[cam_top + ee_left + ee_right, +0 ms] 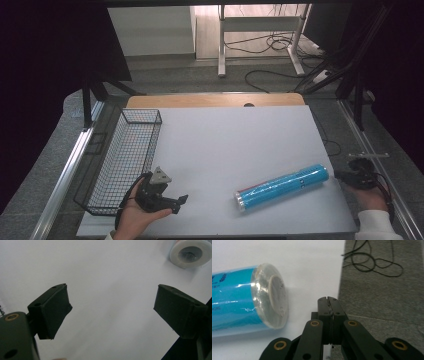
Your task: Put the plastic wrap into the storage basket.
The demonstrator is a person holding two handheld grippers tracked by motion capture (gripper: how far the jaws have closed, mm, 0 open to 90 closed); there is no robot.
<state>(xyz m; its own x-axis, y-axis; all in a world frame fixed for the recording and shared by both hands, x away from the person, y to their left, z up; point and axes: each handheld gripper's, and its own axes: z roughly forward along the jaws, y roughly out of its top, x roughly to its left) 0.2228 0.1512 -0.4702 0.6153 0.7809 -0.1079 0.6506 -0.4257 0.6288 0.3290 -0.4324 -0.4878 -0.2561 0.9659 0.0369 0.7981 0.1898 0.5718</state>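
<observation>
At the near edge of the white surface [225,150], the person's left hand [135,215] holds the left gripper [175,200] low over the board, its black fingers [50,312] spread wide apart with nothing between them. In the left gripper view the pads look matte and blocky, and the surface beneath them is smooth and unmarked. At the near right corner, the right hand [371,197] holds the right gripper [328,302] just off the board's edge, over grey carpet; its fingers are pressed flat together, gripping nothing.

Between the two grippers, toward the right, a blue cylindrical roll [282,186] lies on its side, wrapped in glossy clear film, slanting from near left to far right. Its white round end cap [275,302] sits just beside the right gripper's tips in the right gripper view; the other end shows as a white ring in the left gripper view.

Along the left edge stands a long black wire-mesh basket [122,160], rectangular and open-topped. Behind the white board a strip of light wood [215,100] shows. Farther back, grey carpet [200,75], loose black cables [270,45] and the white metal legs of a stand [222,45].
</observation>
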